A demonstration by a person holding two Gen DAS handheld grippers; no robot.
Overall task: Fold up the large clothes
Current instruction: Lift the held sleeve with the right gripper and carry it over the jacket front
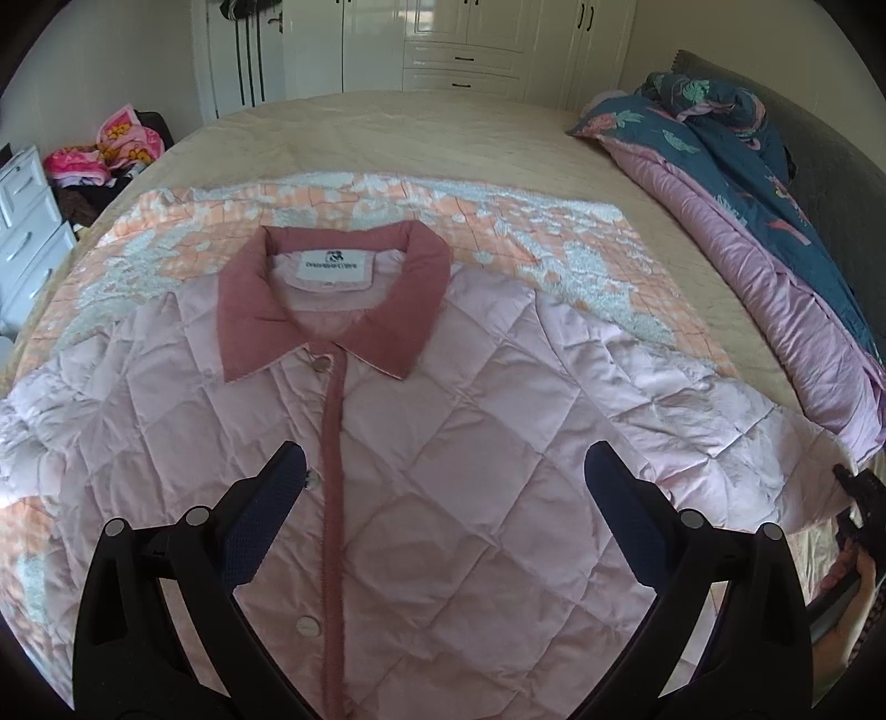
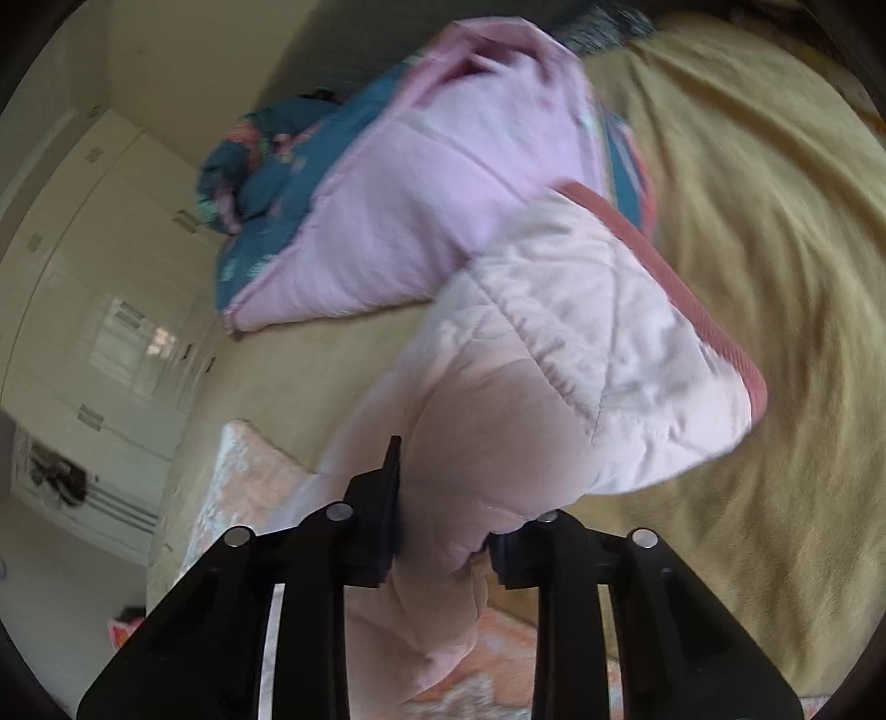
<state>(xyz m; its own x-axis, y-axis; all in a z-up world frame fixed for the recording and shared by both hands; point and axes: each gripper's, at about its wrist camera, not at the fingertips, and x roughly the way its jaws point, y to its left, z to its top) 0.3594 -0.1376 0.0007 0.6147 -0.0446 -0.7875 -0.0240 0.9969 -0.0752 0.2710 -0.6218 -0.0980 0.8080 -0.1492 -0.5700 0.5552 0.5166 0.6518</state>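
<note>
A pale pink quilted jacket (image 1: 443, 443) with a dusty-rose collar (image 1: 332, 299) and snap placket lies front up on an orange-and-white blanket (image 1: 498, 221) on the bed. My left gripper (image 1: 443, 476) is open and empty, hovering above the jacket's chest. My right gripper (image 2: 443, 531) is shut on the jacket's sleeve (image 2: 554, 354) and holds it lifted off the bed, the rose-trimmed cuff (image 2: 709, 310) hanging past the fingers. In the left wrist view the right gripper (image 1: 855, 498) shows at the far right edge, at the sleeve end.
A rolled teal-and-lilac duvet (image 1: 747, 221) lies along the bed's right side by the grey headboard. The beige bedsheet (image 1: 443, 133) stretches beyond the blanket. White wardrobes (image 1: 470, 50) stand behind, a white drawer unit (image 1: 27, 221) and a clothes pile (image 1: 111, 149) at left.
</note>
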